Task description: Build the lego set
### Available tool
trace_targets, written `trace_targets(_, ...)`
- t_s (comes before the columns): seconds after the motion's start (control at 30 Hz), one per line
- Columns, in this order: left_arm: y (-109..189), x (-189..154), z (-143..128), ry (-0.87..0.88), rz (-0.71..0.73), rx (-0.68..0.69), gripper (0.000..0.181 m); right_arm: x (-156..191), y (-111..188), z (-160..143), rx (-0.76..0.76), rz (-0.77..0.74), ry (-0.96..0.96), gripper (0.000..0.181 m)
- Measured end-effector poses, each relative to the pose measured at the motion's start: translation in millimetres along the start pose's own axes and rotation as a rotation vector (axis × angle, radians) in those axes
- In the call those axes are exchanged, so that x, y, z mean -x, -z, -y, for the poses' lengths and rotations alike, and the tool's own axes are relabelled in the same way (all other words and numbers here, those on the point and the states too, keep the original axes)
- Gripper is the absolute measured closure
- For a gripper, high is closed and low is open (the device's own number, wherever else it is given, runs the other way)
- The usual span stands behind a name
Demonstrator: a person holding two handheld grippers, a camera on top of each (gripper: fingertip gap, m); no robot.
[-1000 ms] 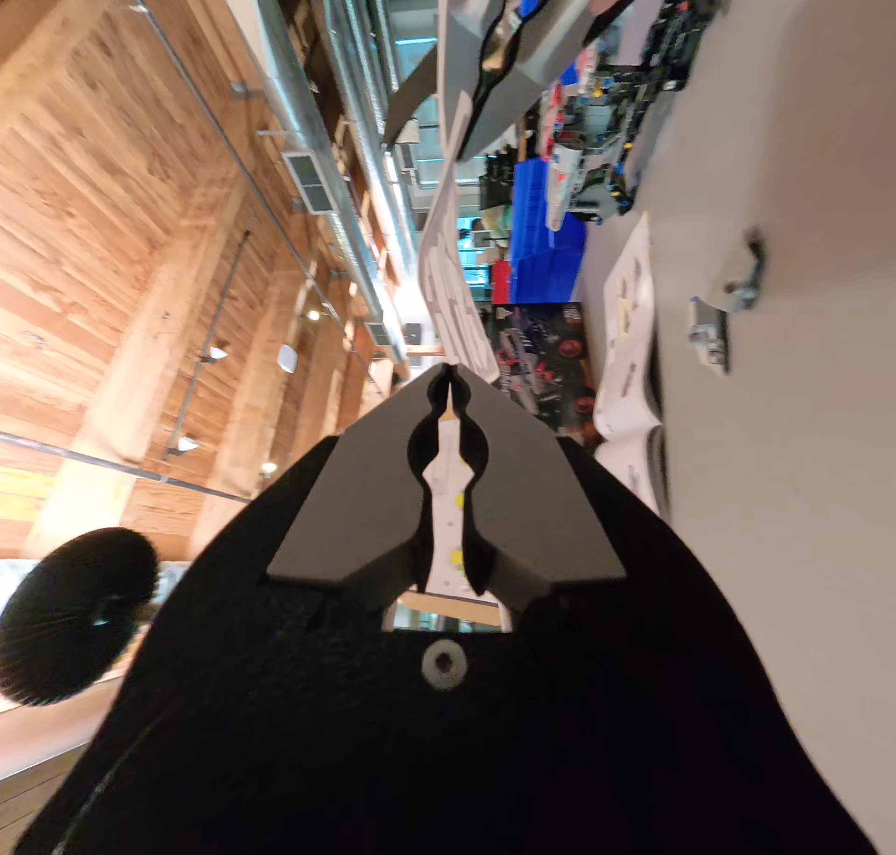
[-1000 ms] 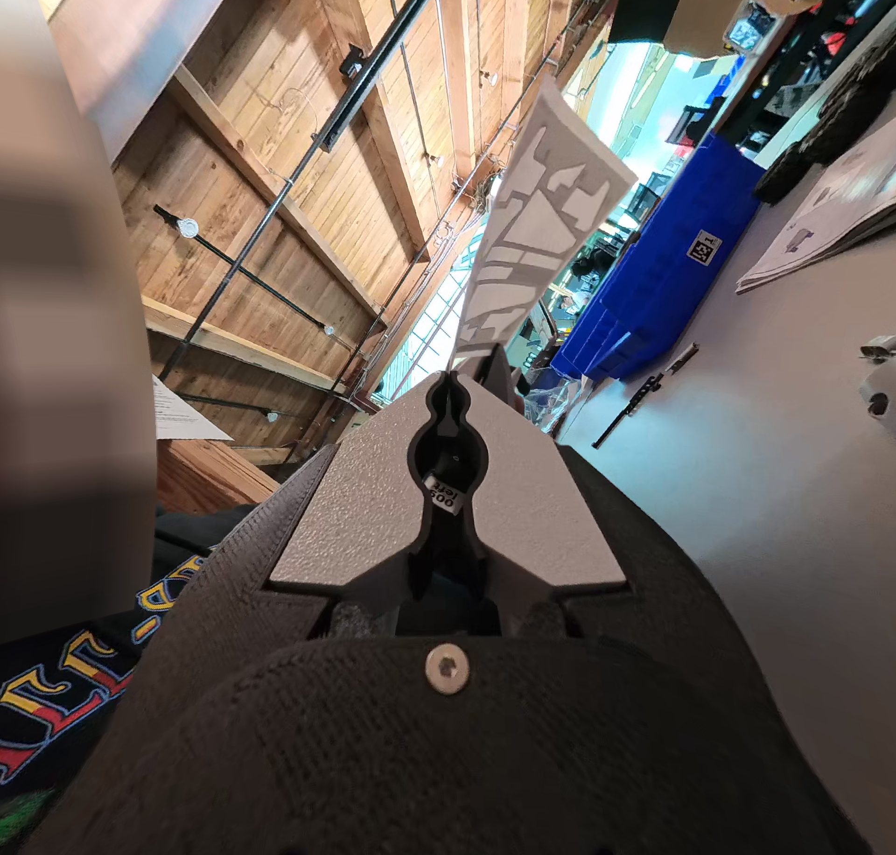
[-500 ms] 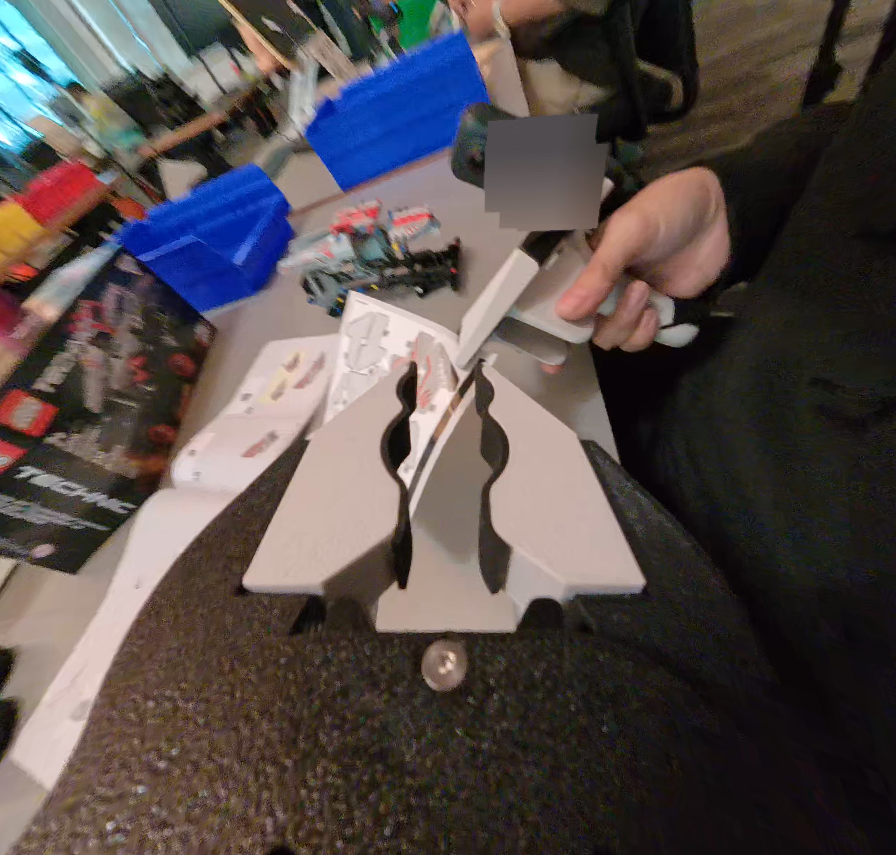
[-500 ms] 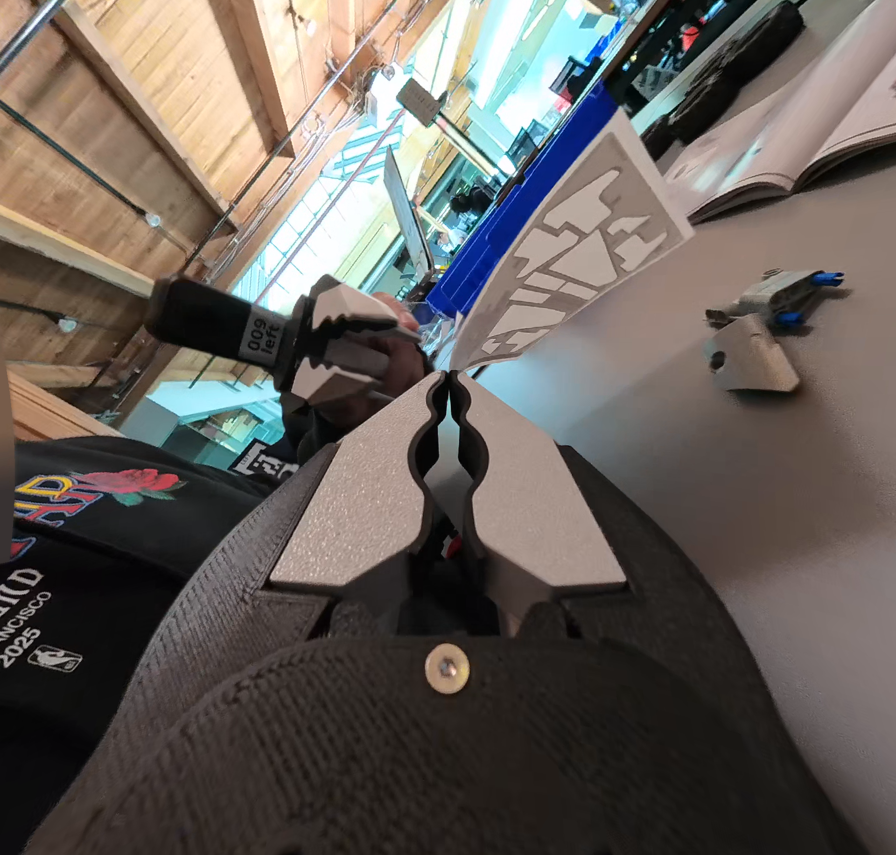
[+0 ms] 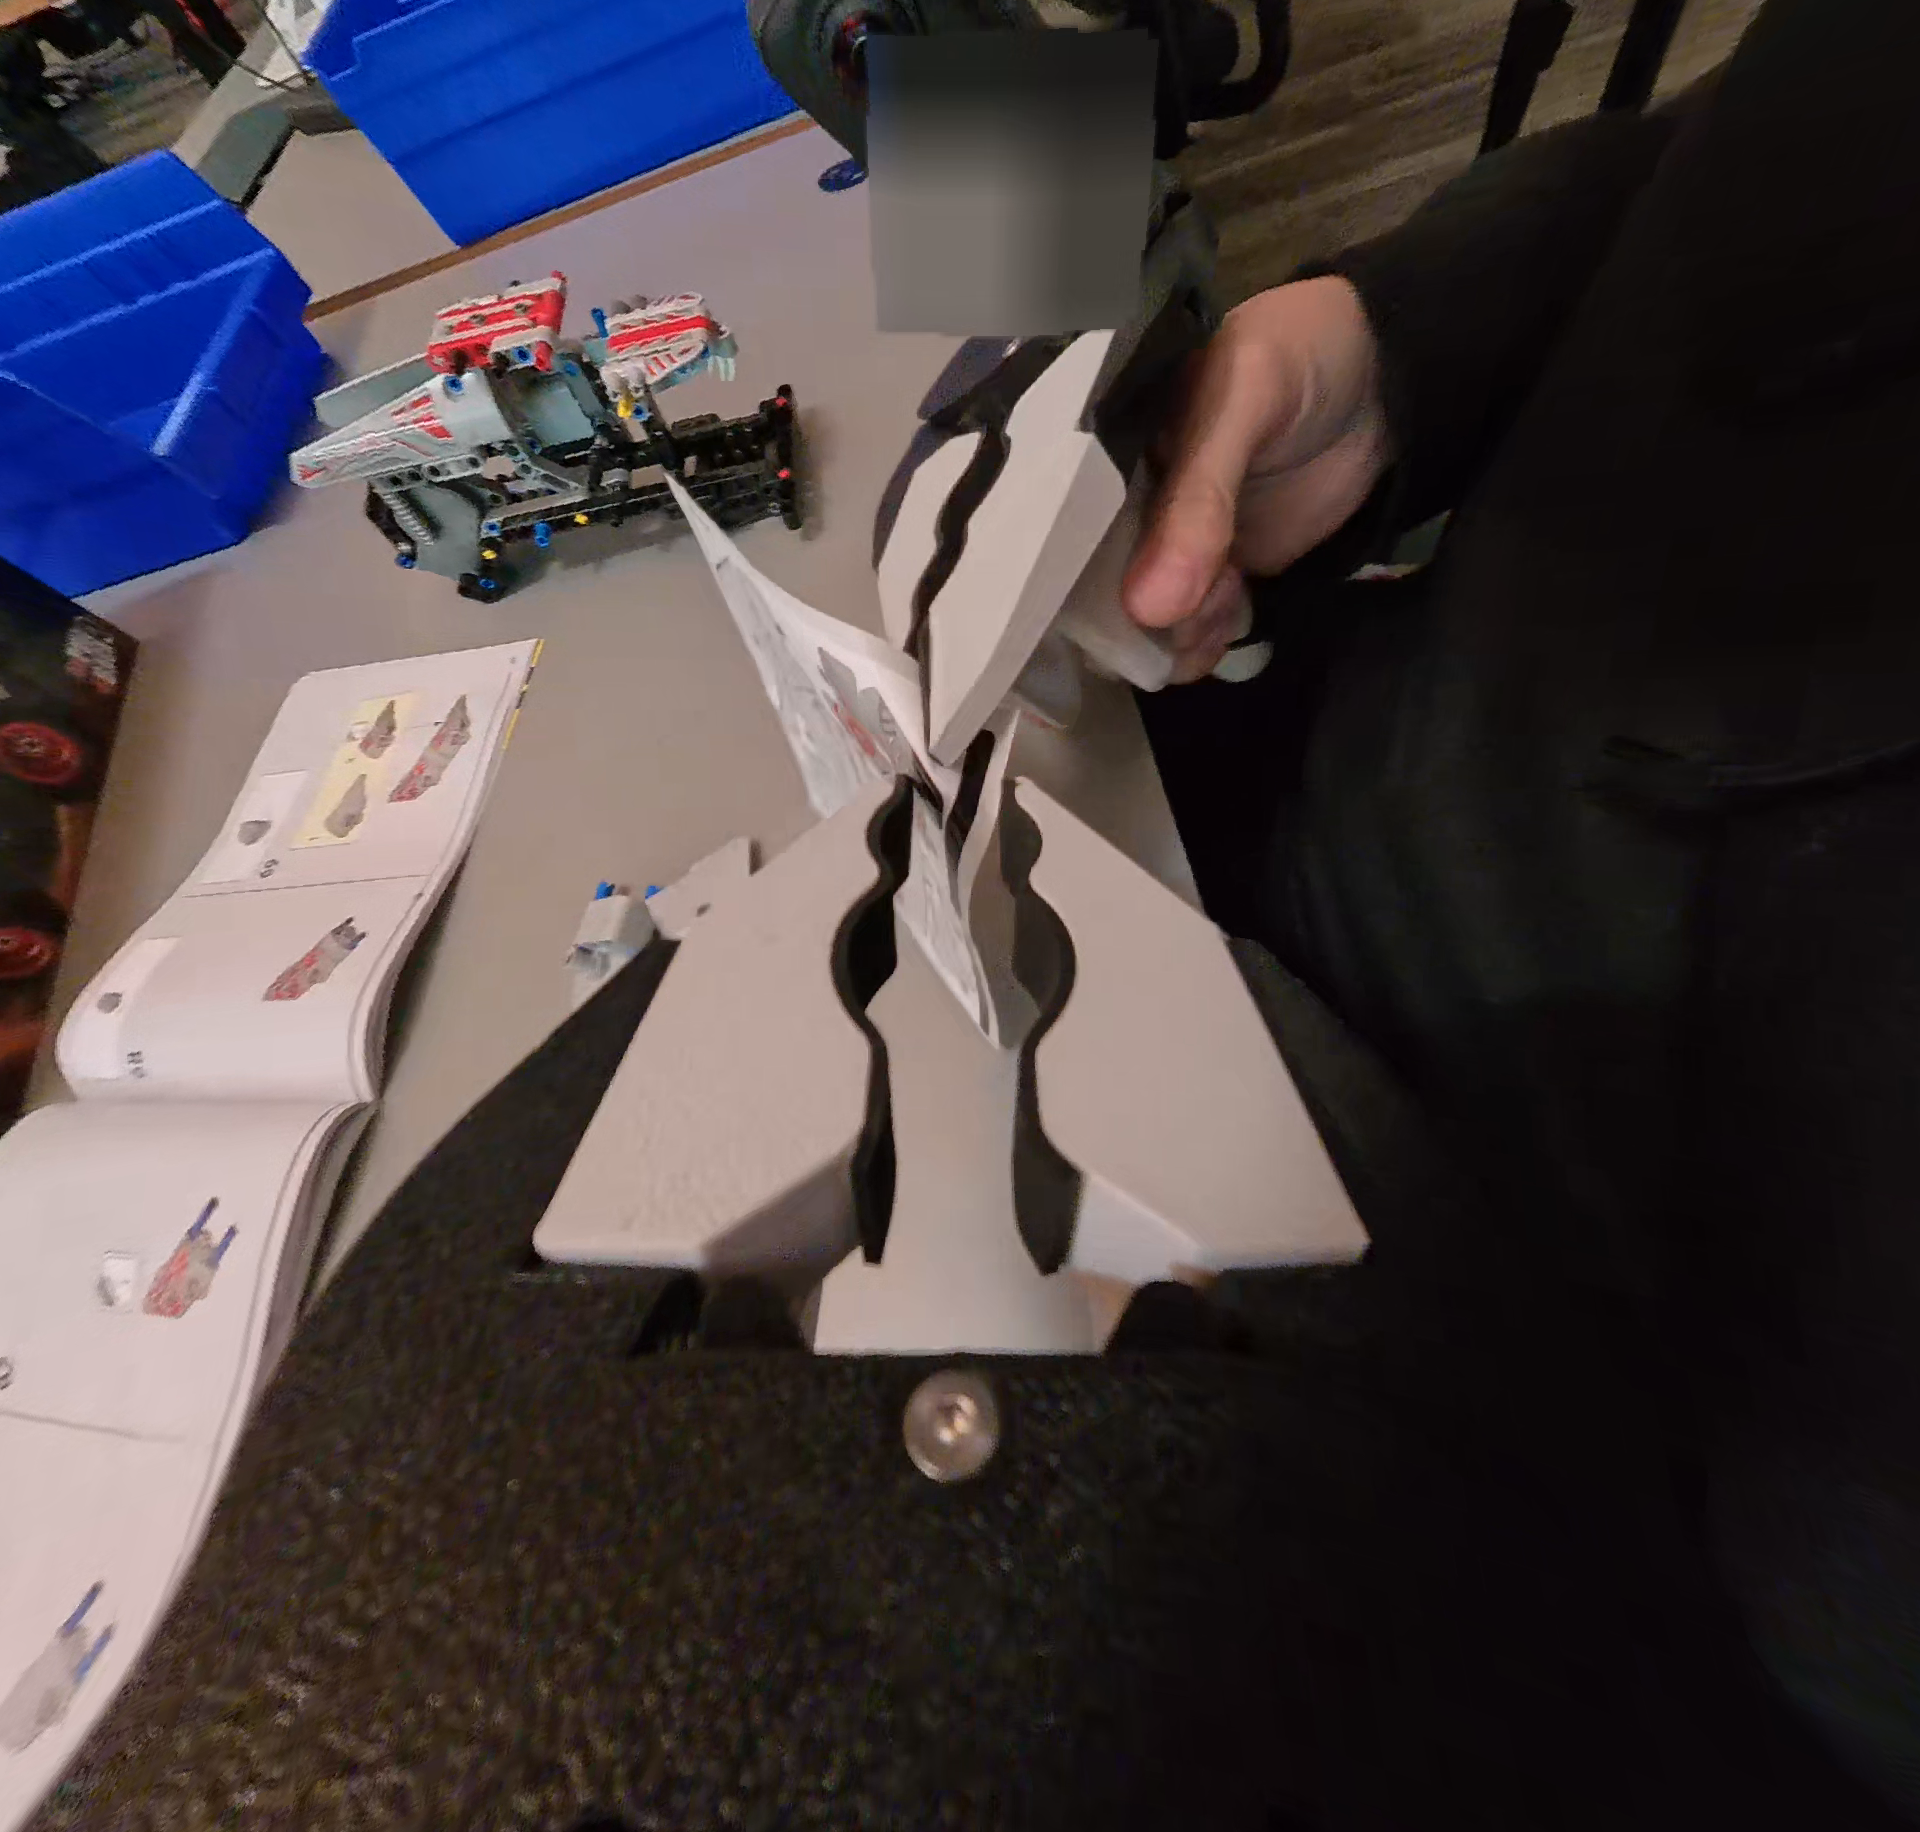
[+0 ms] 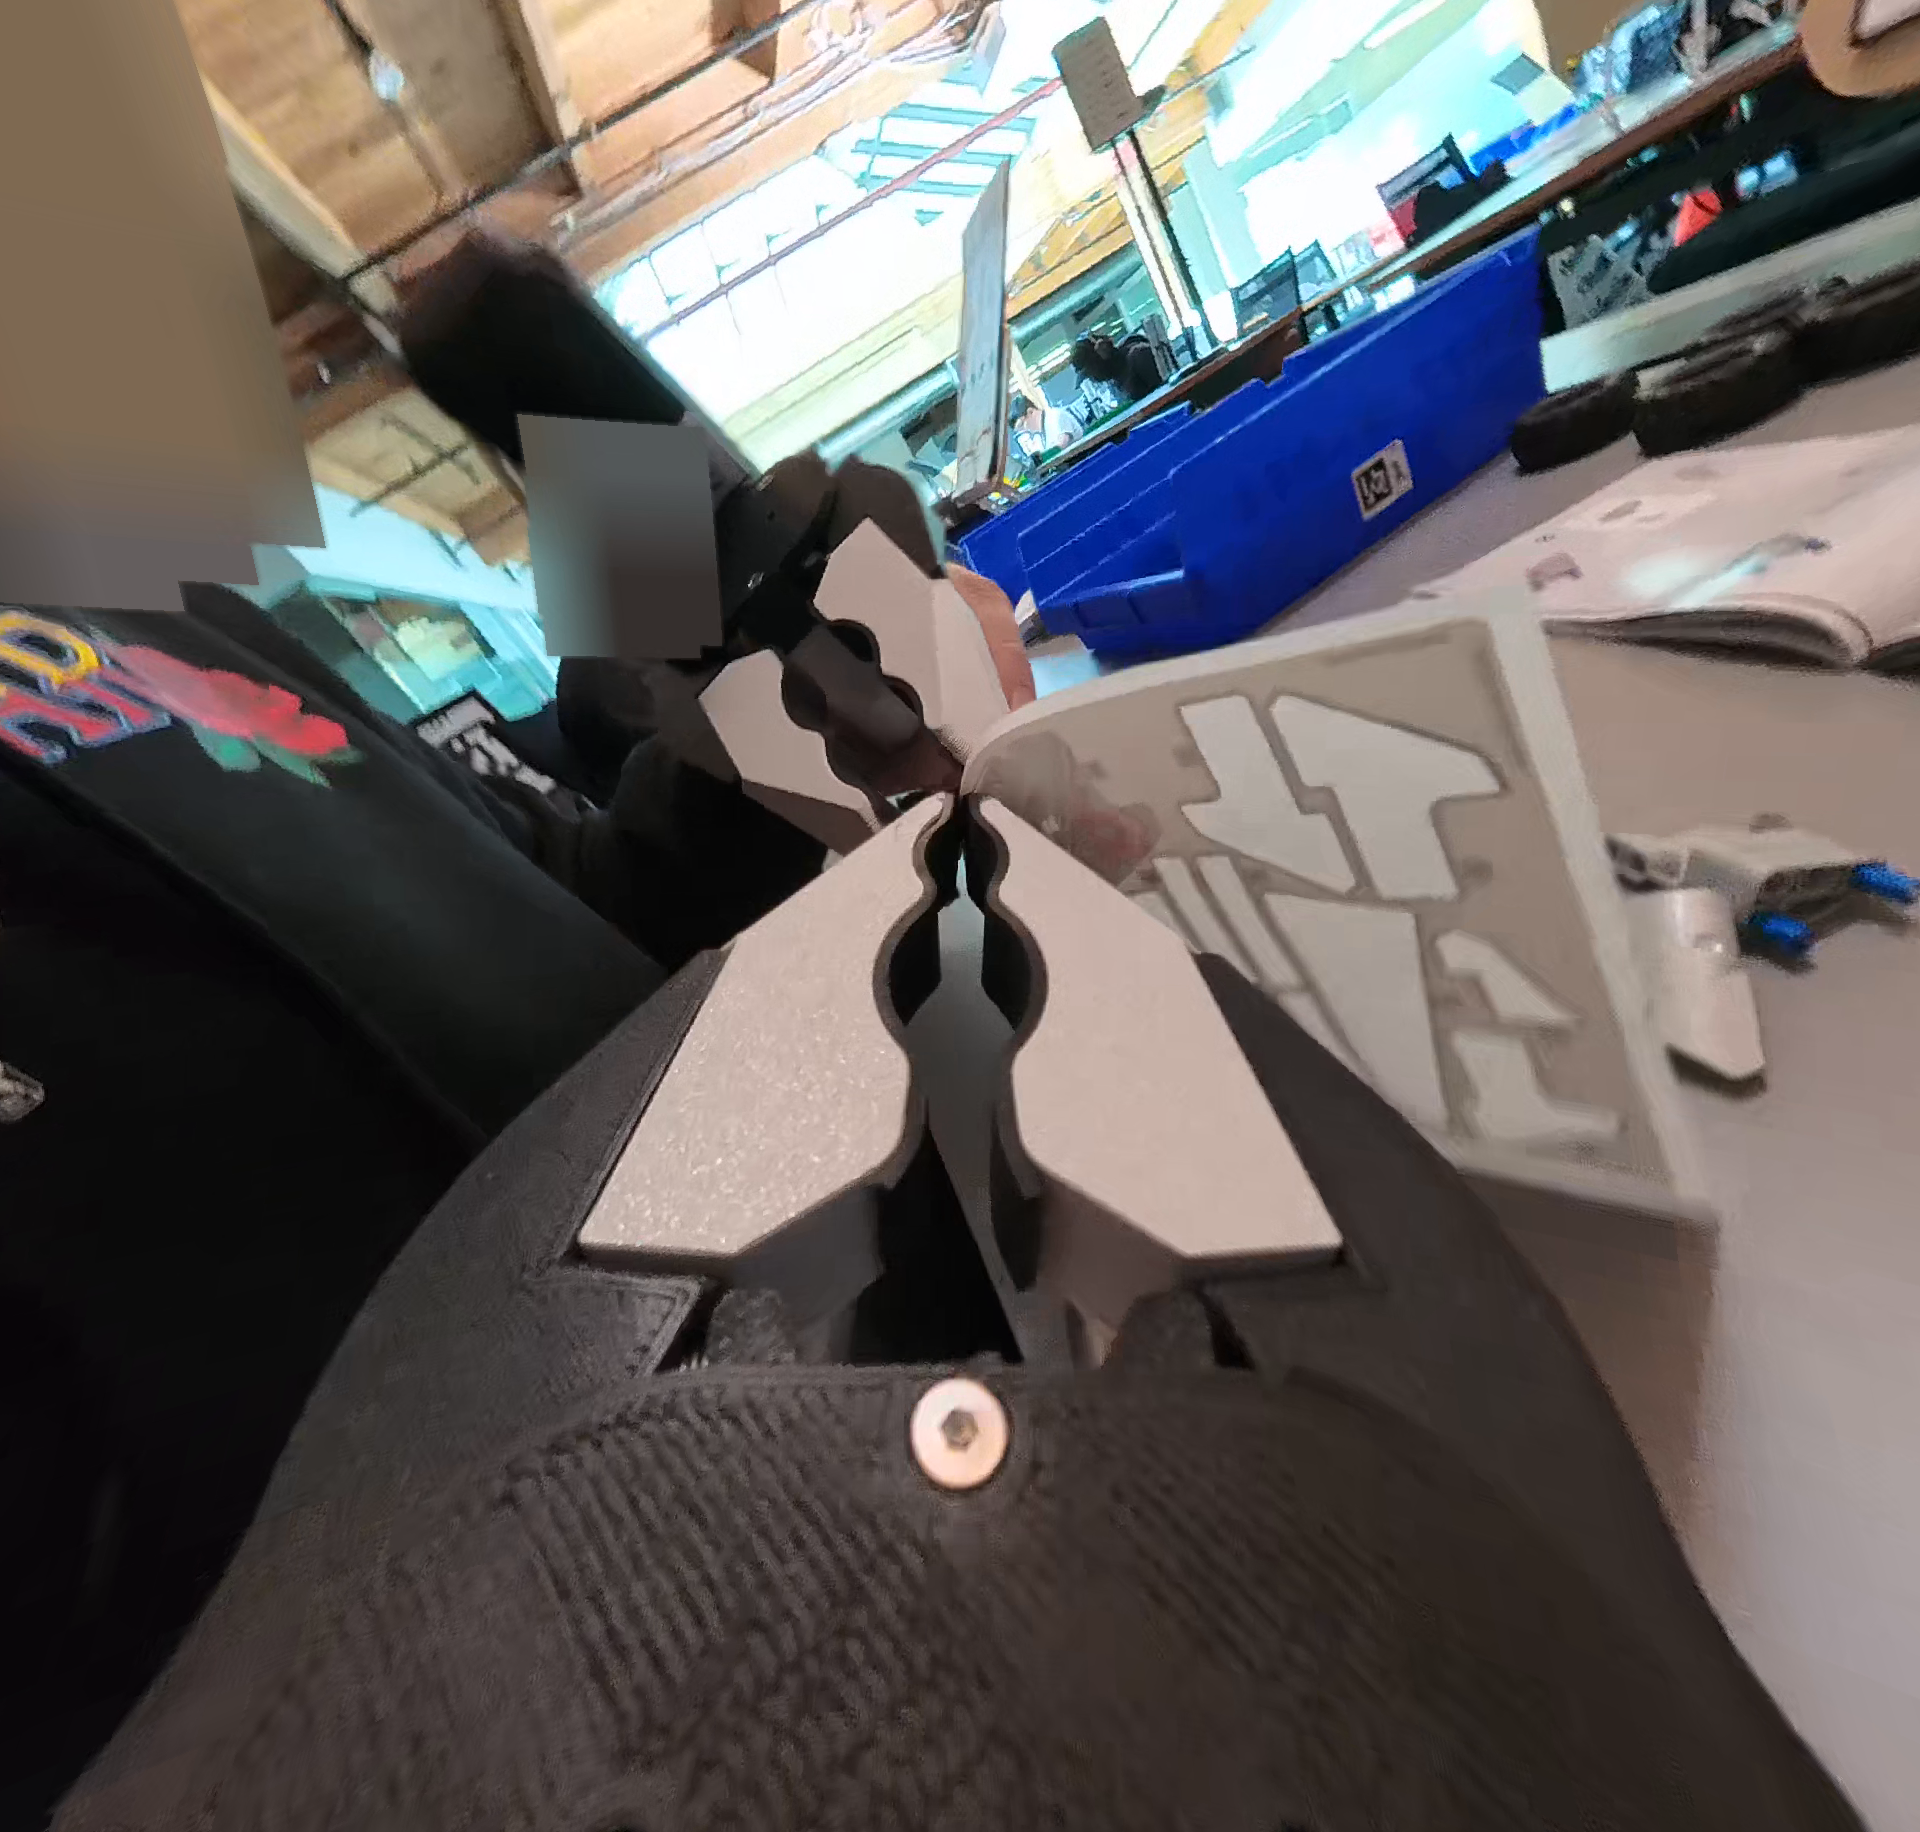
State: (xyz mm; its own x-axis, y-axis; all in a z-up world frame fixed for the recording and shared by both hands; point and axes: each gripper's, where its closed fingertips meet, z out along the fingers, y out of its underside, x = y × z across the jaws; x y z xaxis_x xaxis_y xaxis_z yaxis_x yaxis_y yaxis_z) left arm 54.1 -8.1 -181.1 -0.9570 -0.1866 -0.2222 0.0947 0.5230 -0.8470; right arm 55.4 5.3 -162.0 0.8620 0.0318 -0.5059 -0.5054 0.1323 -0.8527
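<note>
Paper sticker sheet [image 6: 1340, 909] hangs between both tools: our right gripper [image 6: 954, 814] pinches its corner with jaws closed, while our left gripper [image 5: 951, 816] stands partly open around the same sheet, likely to peel a sticker. At upper left of the left view, the model [image 5: 540, 442] sits well apart on the grey table [image 5: 644, 733], beside blue bins [image 5: 135, 369] and the manual [image 5: 281, 909]. Wooden beams run overhead.

Print shows on the dark box [image 5: 52, 743] and the bin's square label [image 6: 1380, 478].
</note>
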Motion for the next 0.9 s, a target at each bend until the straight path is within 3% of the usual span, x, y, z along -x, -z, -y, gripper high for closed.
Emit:
trace_targets(0.3,8,-16,15,0.115,-0.175,-0.122,0.168,22,5,-3,0.02,0.106,0.292,0.181)
trace_targets(0.9,10,-27,2,0.107,-0.286,-0.075,0.176,24,4,-23,0.144,0.111,0.435,0.181)
